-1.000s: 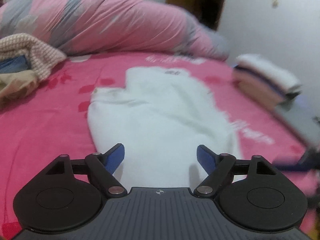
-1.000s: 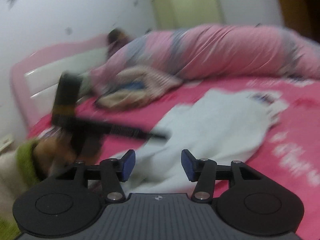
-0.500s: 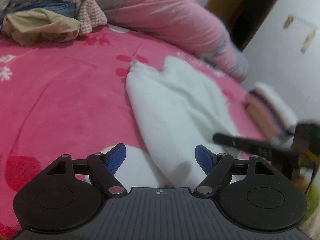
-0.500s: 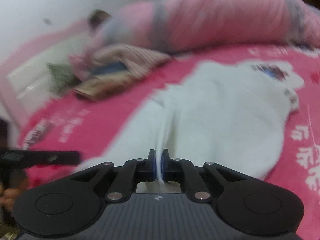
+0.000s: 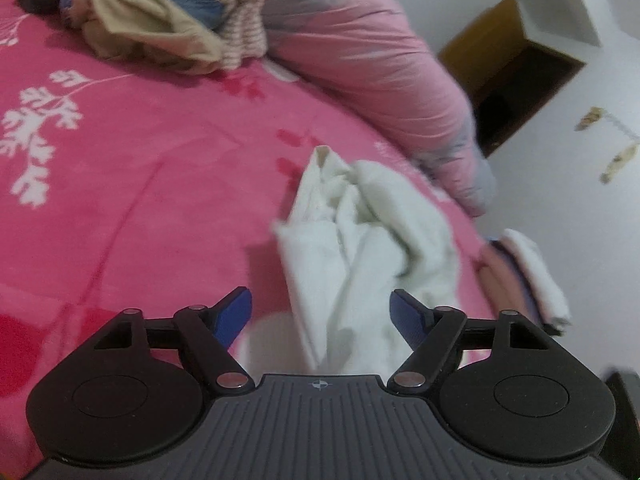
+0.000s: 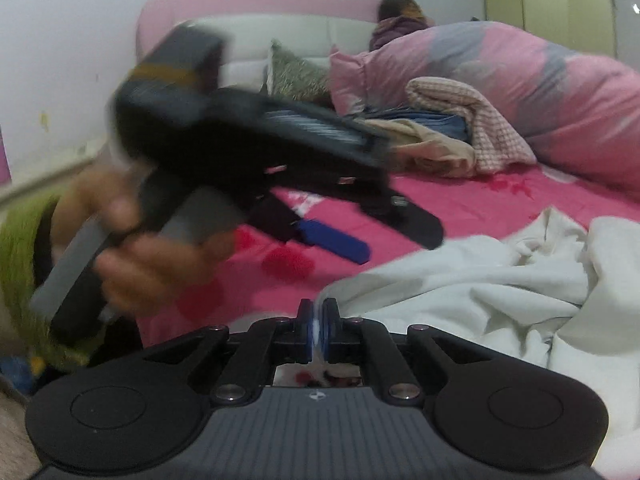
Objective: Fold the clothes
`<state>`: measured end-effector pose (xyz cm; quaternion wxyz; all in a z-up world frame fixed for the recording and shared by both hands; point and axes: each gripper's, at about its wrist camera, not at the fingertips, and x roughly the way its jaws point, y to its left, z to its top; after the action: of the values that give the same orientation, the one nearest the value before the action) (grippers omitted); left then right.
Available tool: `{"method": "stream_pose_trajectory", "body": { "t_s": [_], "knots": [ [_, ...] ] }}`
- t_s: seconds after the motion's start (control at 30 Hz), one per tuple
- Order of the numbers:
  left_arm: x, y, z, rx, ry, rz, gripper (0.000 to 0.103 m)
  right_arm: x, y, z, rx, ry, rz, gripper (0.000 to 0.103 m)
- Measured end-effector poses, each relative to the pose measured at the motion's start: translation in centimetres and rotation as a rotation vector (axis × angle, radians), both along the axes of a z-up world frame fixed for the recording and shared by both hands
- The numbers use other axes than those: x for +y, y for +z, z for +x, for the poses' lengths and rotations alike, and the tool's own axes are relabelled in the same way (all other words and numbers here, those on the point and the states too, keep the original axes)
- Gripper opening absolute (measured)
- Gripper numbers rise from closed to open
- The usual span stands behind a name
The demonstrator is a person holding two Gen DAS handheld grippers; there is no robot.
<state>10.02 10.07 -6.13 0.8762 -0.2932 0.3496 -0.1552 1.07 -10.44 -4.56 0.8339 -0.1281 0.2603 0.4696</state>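
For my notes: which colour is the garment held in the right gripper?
White garment, best in the right wrist view.

Pink bedspread (image 5: 140, 168) with white leaf print covers the bed. Rolled pink-grey duvet (image 5: 360, 52) lies along the far side, patterned cushion (image 6: 298, 74) against a white-padded pink headboard (image 6: 256, 4). Brown doorway (image 5: 516, 64) in the white wall.

Home bedroom: pink-sheeted bed (image 5: 140, 168), padded headboard (image 6: 260, 12), rolled duvet (image 5: 360, 52)

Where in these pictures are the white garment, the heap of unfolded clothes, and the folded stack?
white garment (image 5: 360, 248): left wrist view, bunched middle.
heap of unfolded clothes (image 6: 460, 132): right wrist view, checked cloth on top.
folded stack (image 5: 528, 276): left wrist view, white top layer.
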Motion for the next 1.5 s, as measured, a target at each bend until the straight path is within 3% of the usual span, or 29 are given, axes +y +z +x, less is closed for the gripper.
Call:
{"method": "stream_pose_trajectory", "body": {
  "t_s": [0.03,0.1,0.23,0.3,0.4,0.47,0.57,0.63,0.67,0.73,0.8,0.83,0.87,0.9,1.0,1.13,1.27,1.37,1.43,1.5],
  "knots": [
    [0.0,-0.4,0.5,0.017,0.004,-0.003,0.065,-0.2,0.0,-0.6,-0.015,0.003,-0.024,0.009],
    [0.1,-1.0,1.7,0.059,0.011,-0.021,0.058,-0.6,0.1,-1.7,-0.044,0.01,-0.072,0.03],
    [-0.3,-2.2,3.3,0.096,0.008,-0.035,0.054,-4.1,2.8,-2.4,-0.048,-0.004,0.002,0.039],
    [-0.4,-2.8,3.7,0.108,0.015,-0.032,0.053,-5.8,4.4,-0.1,-0.066,-0.105,0.034,0.058],
    [-0.7,-3.1,3.5,0.102,0.029,-0.021,0.053,-8.2,6.7,3.4,-0.094,-0.257,0.081,0.065],
    [-1.1,-2.9,3.5,0.099,0.035,0.007,0.054,-8.4,7.1,7.1,-0.13,-0.41,0.05,0.077],
    [-1.7,-2.7,3.7,0.087,0.058,0.036,0.053,-7.5,6.3,13.7,-0.139,-0.59,-0.016,0.078],
    [-1.8,-2.5,3.6,0.076,0.081,0.041,0.034,-6.6,5.1,17.6,-0.104,-0.651,-0.038,0.078],
    [-1.6,-2.6,3.7,0.081,0.092,0.032,0.029,-6.1,4.2,19.2,-0.067,-0.674,-0.061,0.078],
    [-1.4,-3.0,4.1,0.106,0.113,0.008,0.015,-5.6,2.5,21.5,-0.002,-0.707,-0.106,0.076],
    [-1.4,-3.2,4.3,0.108,0.129,0.02,0.009,-5.9,2.0,21.9,0.025,-0.73,-0.116,0.051],
    [-1.4,-3.2,4.2,0.105,0.132,0.027,0.008,-6.2,2.3,21.5,0.022,-0.744,-0.103,0.029],
    [-1.4,-3.2,4.1,0.1,0.135,0.031,0.008,-6.6,2.6,21.2,0.02,-0.757,-0.09,0.012],
    [-1.4,-3.1,3.9,0.096,0.141,0.034,0.008,-6.9,2.9,20.9,0.017,-0.77,-0.076,0.009],
    [-1.4,-2.7,3.4,0.09,0.168,0.029,0.007,-9.5,5.4,18.4,-0.049,-0.845,0.016,0.008],
    [-1.7,-2.1,2.8,0.072,0.176,0.048,0.007,-15.7,9.7,11.7,-0.124,-0.944,0.184,0.008],
    [-2.2,-1.7,2.4,0.054,0.178,0.076,0.007,-22.2,10.9,4.0,-0.137,-1.084,0.313,0.008],
    [-2.3,-1.7,2.1,0.055,0.181,0.091,0.006,-26.3,9.0,-2.6,-0.115,-1.23,0.364,0.008],
    [-2.2,-1.8,1.9,0.062,0.185,0.096,0.006,-28.6,6.6,-5.7,-0.024,-1.308,0.388,0.008],
    [-2.3,-2.0,1.9,0.067,0.182,0.101,0.007,-30.2,2.8,-7.4,0.126,-1.369,0.329,0.009]
  ]
}}
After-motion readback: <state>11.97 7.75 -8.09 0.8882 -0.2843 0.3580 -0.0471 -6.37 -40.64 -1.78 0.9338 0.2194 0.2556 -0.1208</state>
